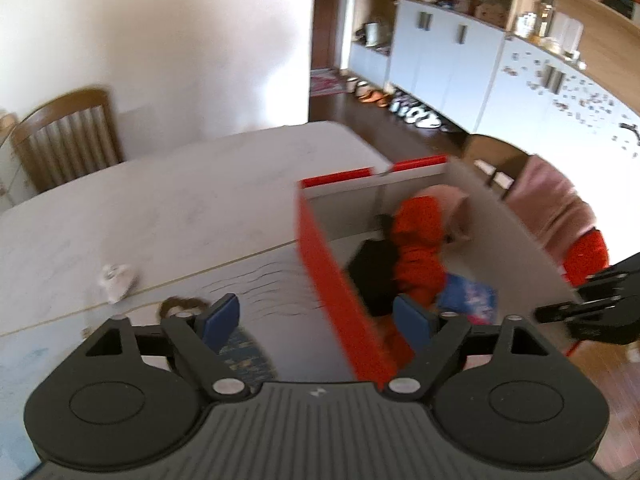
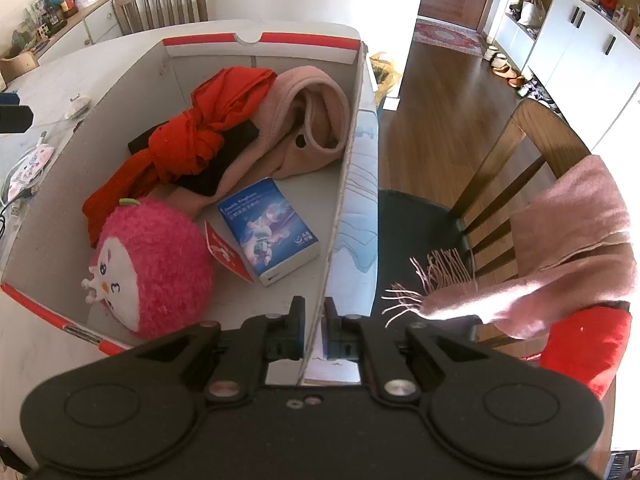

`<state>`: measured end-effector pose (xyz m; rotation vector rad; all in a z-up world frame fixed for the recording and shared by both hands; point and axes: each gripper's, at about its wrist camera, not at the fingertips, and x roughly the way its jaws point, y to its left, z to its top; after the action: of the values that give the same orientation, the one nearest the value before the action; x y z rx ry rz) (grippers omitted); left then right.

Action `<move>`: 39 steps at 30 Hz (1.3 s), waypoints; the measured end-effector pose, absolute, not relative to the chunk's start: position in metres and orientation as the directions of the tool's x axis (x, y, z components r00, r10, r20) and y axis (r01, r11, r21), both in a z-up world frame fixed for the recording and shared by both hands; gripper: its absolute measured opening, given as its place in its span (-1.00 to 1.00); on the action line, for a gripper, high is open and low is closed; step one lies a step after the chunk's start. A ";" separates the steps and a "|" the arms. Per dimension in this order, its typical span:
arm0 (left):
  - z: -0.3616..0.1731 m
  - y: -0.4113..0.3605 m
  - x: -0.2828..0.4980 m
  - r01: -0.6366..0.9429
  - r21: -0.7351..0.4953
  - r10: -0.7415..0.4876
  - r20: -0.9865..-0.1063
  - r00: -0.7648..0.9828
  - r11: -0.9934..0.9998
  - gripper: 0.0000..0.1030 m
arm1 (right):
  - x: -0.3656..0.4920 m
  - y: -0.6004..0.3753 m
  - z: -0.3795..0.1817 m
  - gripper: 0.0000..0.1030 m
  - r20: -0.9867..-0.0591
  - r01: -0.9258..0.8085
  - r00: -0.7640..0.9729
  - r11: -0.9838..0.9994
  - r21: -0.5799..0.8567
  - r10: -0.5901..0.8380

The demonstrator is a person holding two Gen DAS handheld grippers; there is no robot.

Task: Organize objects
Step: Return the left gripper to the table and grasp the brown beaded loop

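Box (image 2: 340,184) on the table (image 1: 160,208) – light, stiff cardboard, thin walls, best held at the rim. Right gripper (image 2: 312,332) clamped on the near end of its right wall; left gripper (image 1: 320,320) wide open, empty, over the left wall. Long axis running away from the grippers. Inside: plush toy (image 2: 156,268), book (image 2: 268,228), then red cloth (image 2: 200,136) – soft, light.

The left wrist view looks obliquely down across the tabletop (image 1: 180,200) from outside the box's (image 1: 340,300) red wall. The right wrist view looks steeply down at close range over the opposite wall. Both share the box interior.
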<state>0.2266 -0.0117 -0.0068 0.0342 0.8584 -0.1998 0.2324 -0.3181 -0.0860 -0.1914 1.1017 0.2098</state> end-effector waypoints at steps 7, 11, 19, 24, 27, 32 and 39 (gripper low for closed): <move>-0.033 0.042 0.247 0.105 -0.070 -0.120 -0.782 0.612 0.992 0.89 | 0.236 -0.316 -0.080 -0.86 -0.896 -0.241 0.441 0.969 -0.061 0.054; -0.052 0.061 0.260 0.095 -0.076 -0.117 -0.799 0.590 0.993 0.99 | 0.237 -0.315 -0.080 -0.87 -0.899 -0.228 0.436 0.971 -0.070 0.037; -0.085 0.078 0.285 0.088 -0.062 -0.101 -0.826 0.555 0.994 0.99 | 0.240 -0.315 -0.085 -0.92 -0.906 -0.191 0.423 0.978 -0.078 0.010; -0.101 0.084 0.296 0.077 -0.053 -0.086 -0.843 0.530 0.996 0.99 | 0.241 -0.312 -0.086 -0.93 -0.909 -0.177 0.418 0.980 -0.087 -0.005; -0.112 0.085 0.302 0.078 -0.039 -0.074 -0.849 0.524 0.996 0.99 | 0.242 -0.312 -0.086 -0.93 -0.911 -0.169 0.413 0.982 -0.084 -0.007; -0.125 0.086 0.310 0.064 -0.025 -0.055 -0.848 0.526 0.998 0.98 | 0.243 -0.312 -0.086 -0.92 -0.912 -0.163 0.409 0.983 -0.086 -0.012; -0.130 0.089 0.312 0.071 -0.028 -0.062 -0.847 0.528 0.997 0.67 | 0.244 -0.312 -0.087 -0.92 -0.914 -0.151 0.406 0.985 -0.085 -0.016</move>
<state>0.3120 0.0885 -0.1299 0.0099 1.0116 -0.0790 0.2441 -0.3120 -0.0867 -0.1631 1.1508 0.0857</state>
